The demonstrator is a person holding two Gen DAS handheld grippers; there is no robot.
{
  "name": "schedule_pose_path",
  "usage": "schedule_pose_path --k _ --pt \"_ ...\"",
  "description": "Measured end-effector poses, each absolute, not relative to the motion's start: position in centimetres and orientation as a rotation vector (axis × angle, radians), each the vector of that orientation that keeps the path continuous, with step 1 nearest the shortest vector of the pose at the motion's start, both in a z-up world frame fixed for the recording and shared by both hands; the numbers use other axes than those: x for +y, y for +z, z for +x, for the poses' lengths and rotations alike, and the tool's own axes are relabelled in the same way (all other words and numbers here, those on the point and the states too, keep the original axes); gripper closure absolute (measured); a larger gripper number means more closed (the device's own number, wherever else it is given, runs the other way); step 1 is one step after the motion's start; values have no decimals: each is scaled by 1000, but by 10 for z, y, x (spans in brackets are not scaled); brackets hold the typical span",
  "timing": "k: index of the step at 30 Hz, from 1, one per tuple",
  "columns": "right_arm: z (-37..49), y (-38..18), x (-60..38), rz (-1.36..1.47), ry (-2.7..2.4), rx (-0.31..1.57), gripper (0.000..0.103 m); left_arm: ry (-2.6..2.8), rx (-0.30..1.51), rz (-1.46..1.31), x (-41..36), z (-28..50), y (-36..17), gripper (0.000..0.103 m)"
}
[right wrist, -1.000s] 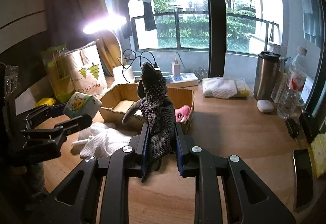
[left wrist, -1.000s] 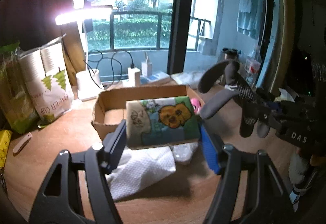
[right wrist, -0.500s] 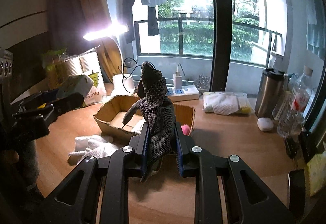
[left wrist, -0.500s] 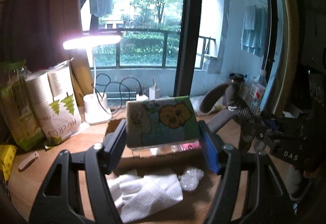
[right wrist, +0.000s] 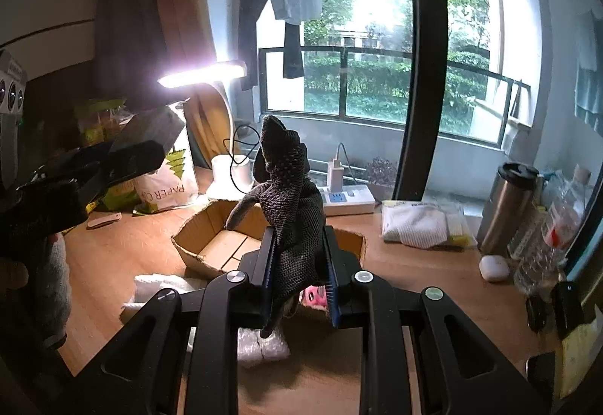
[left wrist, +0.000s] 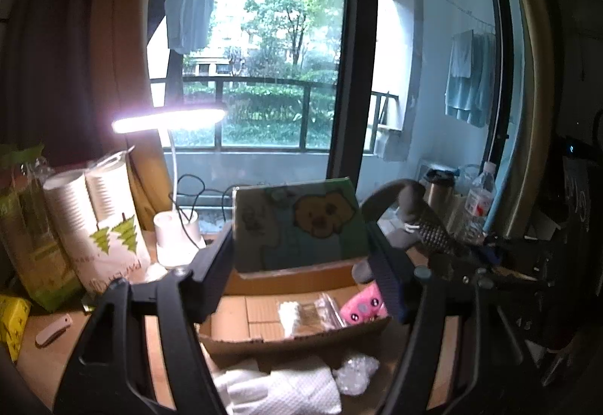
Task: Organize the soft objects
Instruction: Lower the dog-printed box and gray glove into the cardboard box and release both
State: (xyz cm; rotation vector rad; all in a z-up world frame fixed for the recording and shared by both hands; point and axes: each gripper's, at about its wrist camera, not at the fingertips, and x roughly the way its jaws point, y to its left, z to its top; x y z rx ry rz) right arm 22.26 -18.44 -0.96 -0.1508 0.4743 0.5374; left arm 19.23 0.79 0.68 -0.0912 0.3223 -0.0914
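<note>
My left gripper (left wrist: pixel 301 260) is shut on a soft block printed with a cartoon bear (left wrist: pixel 297 224) and holds it above the open cardboard box (left wrist: pixel 294 339). In the box lie a pink plush toy (left wrist: pixel 363 305) and a clear packet (left wrist: pixel 307 313). My right gripper (right wrist: pixel 297 264) is shut on a dark knitted glove (right wrist: pixel 292 196), which stands up between the fingers, over the box's near right corner (right wrist: pixel 211 249). The glove also shows in the left wrist view (left wrist: pixel 422 222). The left gripper with its block shows at the left of the right wrist view (right wrist: pixel 135 151).
A white towel (left wrist: pixel 279 388) and a bubble-wrap wad (left wrist: pixel 356 373) lie in front of the box. A lit desk lamp (left wrist: pixel 169 121), paper-cup bags (left wrist: pixel 98 222), a power strip (right wrist: pixel 346 198), a folded cloth (right wrist: pixel 418 222), a steel tumbler (right wrist: pixel 505 207) and water bottles (right wrist: pixel 546 241) stand around the desk.
Both grippers have risen and moved forward over the box with their loads. The block is now above the box's interior, and the box looks lower in both views.
</note>
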Motion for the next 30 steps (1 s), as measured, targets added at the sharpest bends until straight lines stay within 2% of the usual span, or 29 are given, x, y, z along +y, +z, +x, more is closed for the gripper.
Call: schedule_pose_path --k 12,30 --pt "248 -6 -169 -198 532 448 79 -63 298 -132 24 220 5 35" --pt "306 -53 -143 -210 558 561 79 -33 458 -145 33 286 -57 35"
